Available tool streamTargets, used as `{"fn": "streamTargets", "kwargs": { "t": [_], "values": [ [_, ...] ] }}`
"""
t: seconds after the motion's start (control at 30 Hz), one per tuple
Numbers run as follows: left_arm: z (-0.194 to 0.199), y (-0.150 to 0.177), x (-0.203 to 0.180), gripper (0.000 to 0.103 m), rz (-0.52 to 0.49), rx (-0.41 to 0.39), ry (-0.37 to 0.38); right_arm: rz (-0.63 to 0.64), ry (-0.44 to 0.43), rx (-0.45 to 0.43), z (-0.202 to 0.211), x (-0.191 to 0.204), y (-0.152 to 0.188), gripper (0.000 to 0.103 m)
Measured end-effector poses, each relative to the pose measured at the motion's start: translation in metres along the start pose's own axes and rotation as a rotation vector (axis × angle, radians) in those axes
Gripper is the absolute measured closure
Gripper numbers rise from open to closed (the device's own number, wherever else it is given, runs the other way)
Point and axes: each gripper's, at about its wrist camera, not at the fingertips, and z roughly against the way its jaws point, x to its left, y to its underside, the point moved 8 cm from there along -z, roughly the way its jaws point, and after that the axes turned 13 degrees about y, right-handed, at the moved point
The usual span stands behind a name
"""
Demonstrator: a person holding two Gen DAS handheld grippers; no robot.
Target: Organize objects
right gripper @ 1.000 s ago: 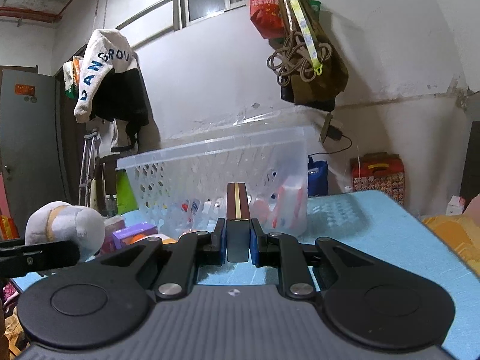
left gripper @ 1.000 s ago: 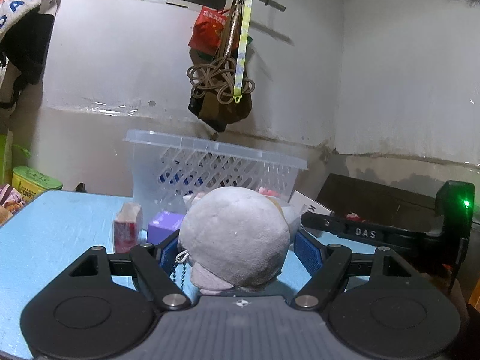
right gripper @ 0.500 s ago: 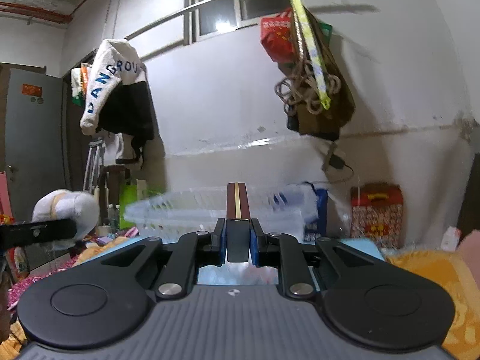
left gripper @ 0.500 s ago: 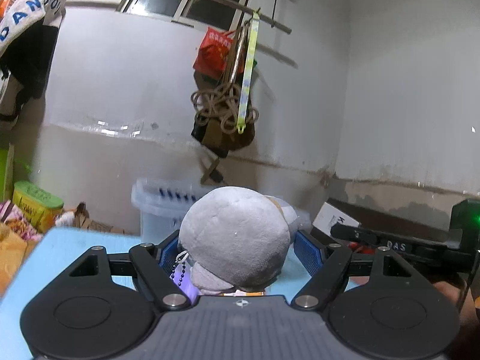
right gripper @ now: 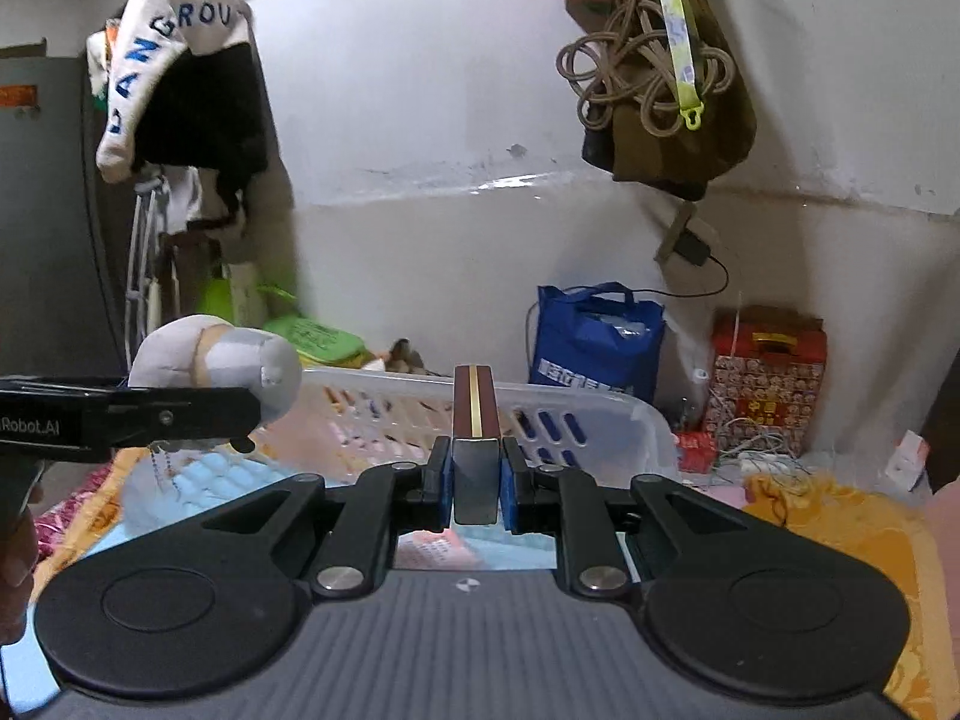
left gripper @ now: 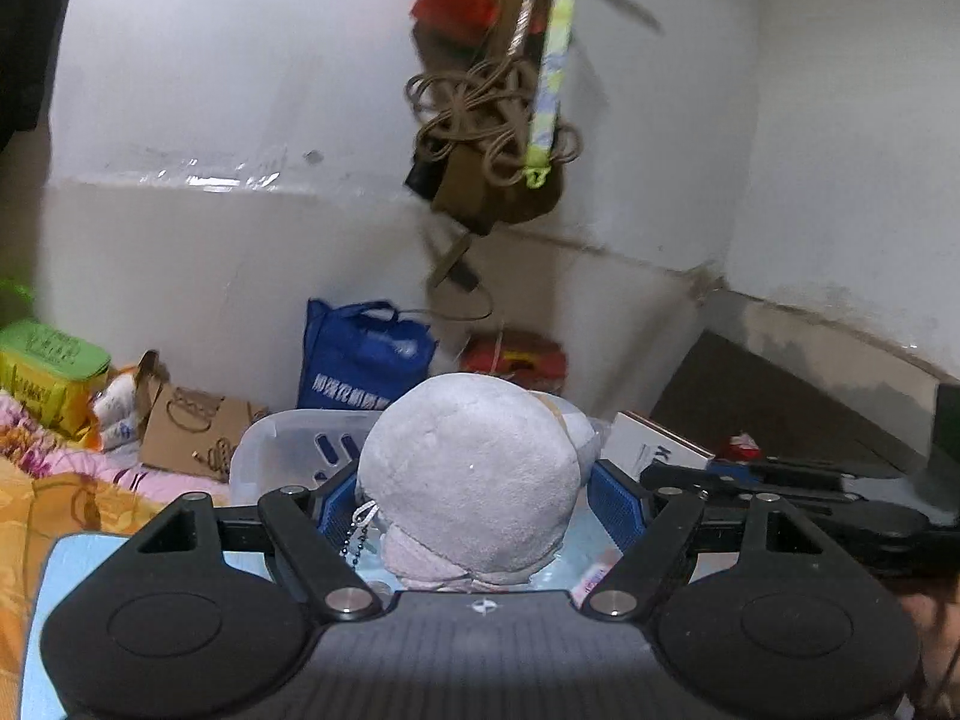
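Observation:
My left gripper (left gripper: 471, 495) is shut on a grey plush toy (left gripper: 468, 480) with a small bead chain, held above the clear plastic basket (left gripper: 282, 450). In the right wrist view the plush toy (right gripper: 216, 360) and the left gripper (right gripper: 240, 414) show at the left, over the basket's near left part. My right gripper (right gripper: 475, 474) is shut on a dark red box with a gold stripe (right gripper: 474, 414), held upright in front of the basket (right gripper: 600, 420). Several small items lie inside the basket, blurred.
A blue foam mat (right gripper: 198, 480) covers the table under the basket. A blue shopping bag (right gripper: 594, 342), a red patterned box (right gripper: 768, 372) and cables stand behind. A brown bag with rope (right gripper: 660, 108) hangs on the wall. A white box (left gripper: 654, 450) lies at the right.
Both grippers have risen and tilted down, so I now look onto the basket's rim and inside it instead of at its side. Both keep their hold.

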Motion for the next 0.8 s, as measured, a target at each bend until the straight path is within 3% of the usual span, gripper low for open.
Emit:
{"fn": "streamTargets", "kwargs": {
  "t": [0.07, 0.13, 0.23, 0.3, 0.37, 0.43, 0.57, 0.67, 0.8],
  "values": [
    [-0.012, 0.001, -0.002, 0.018, -0.012, 0.034, 0.009, 0.007, 0.005, 0.001, -0.003, -0.001, 0.001, 0.081],
    [-0.021, 0.003, 0.001, 0.006, -0.022, 0.042, -0.032, 0.023, 0.020, 0.004, -0.005, -0.002, 0.002, 0.033],
    [-0.019, 0.004, 0.005, 0.004, -0.043, 0.027, -0.090, -0.001, 0.065, -0.074, 0.013, -0.007, -0.001, 0.006],
    [-0.005, 0.003, 0.001, 0.003, -0.066, -0.019, -0.096, -0.031, 0.077, -0.130, 0.031, -0.012, -0.001, 0.000],
    [0.017, 0.003, -0.006, 0.002, -0.091, -0.069, -0.110, -0.084, 0.107, -0.184, 0.056, -0.017, 0.008, 0.000],
    [0.043, 0.012, -0.013, 0.000, -0.098, -0.106, -0.098, -0.136, 0.078, -0.208, 0.078, -0.018, 0.028, 0.000],
    [0.086, 0.064, -0.006, 0.000, -0.082, -0.078, -0.141, -0.136, -0.004, -0.094, 0.095, 0.002, 0.100, 0.000],
    [0.100, 0.111, 0.015, 0.003, 0.021, -0.024, -0.223, -0.105, -0.038, -0.035, 0.095, 0.026, 0.141, 0.005],
    [0.106, 0.147, 0.020, 0.005, 0.030, 0.001, -0.242, -0.016, -0.051, -0.001, 0.091, 0.057, 0.156, 0.008]
  ]
}}
